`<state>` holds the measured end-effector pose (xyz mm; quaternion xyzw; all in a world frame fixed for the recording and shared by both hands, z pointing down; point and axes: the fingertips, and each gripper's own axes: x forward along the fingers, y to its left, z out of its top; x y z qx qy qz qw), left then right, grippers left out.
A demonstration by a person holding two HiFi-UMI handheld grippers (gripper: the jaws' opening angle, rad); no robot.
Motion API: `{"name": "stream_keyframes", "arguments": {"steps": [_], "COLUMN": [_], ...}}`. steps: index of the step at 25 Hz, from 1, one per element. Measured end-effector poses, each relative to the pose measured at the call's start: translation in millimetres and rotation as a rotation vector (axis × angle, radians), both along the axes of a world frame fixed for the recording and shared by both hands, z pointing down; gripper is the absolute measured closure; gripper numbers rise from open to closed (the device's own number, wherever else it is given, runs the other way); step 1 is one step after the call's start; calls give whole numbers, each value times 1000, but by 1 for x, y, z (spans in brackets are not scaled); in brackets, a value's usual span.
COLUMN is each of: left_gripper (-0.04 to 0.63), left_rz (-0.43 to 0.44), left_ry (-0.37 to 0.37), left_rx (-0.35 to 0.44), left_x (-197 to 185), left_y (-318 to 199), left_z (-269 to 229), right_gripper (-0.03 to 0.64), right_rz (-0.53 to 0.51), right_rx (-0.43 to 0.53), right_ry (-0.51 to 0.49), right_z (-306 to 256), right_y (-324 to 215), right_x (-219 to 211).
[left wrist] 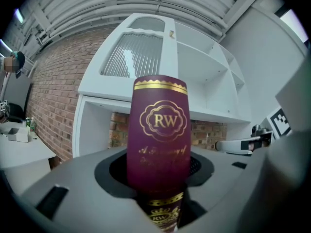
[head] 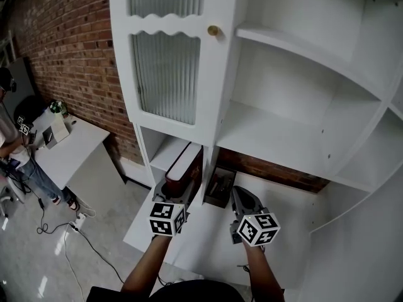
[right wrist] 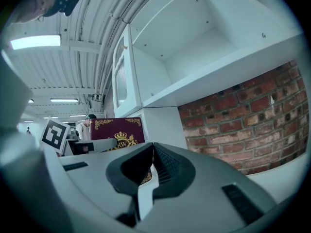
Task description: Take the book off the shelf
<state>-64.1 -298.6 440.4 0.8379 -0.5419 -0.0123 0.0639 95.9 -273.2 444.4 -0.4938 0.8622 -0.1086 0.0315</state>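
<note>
A maroon book (head: 186, 163) with gold "RW" lettering stands upright in front of the low compartment of the white shelf unit (head: 283, 137). My left gripper (head: 174, 189) is shut on it. In the left gripper view the book's spine (left wrist: 158, 125) rises between the two jaws of the left gripper (left wrist: 158, 174), which press on both its sides. My right gripper (head: 240, 199) hangs just to the right of the book with its jaw tips together and nothing between them. The right gripper view shows the right gripper (right wrist: 151, 154), and the book's cover (right wrist: 116, 132) to its left.
A dark object (head: 220, 185) lies in the low compartment beside the divider. Above it is a ribbed-glass door (head: 166, 74) with a brass knob (head: 214, 30). A brick wall (head: 75, 49) runs to the left. A person stands at a white table (head: 70, 148), with cables (head: 75, 231) on the floor.
</note>
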Motion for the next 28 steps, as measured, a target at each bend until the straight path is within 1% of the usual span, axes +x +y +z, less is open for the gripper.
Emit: {"name": "stream_keyframes", "arguments": {"steps": [7, 16, 23, 28], "left_gripper": [364, 364, 364, 364], "left_rz": [-6, -33, -39, -39], "left_ry": [16, 5, 7, -6], "left_rx": [-12, -4, -3, -9], "left_x": [-12, -31, -45, -54], "left_y": [24, 52, 76, 97], "left_z": [4, 5, 6, 9], "right_gripper": [598, 598, 598, 598], "right_rz": [-17, -47, -109, -139], "right_rx": [3, 15, 36, 36], "right_ry": [-1, 6, 37, 47], "right_z": [-1, -8, -14, -13], "right_y": [18, 32, 47, 61], "right_x": [-11, -30, -56, -73]}}
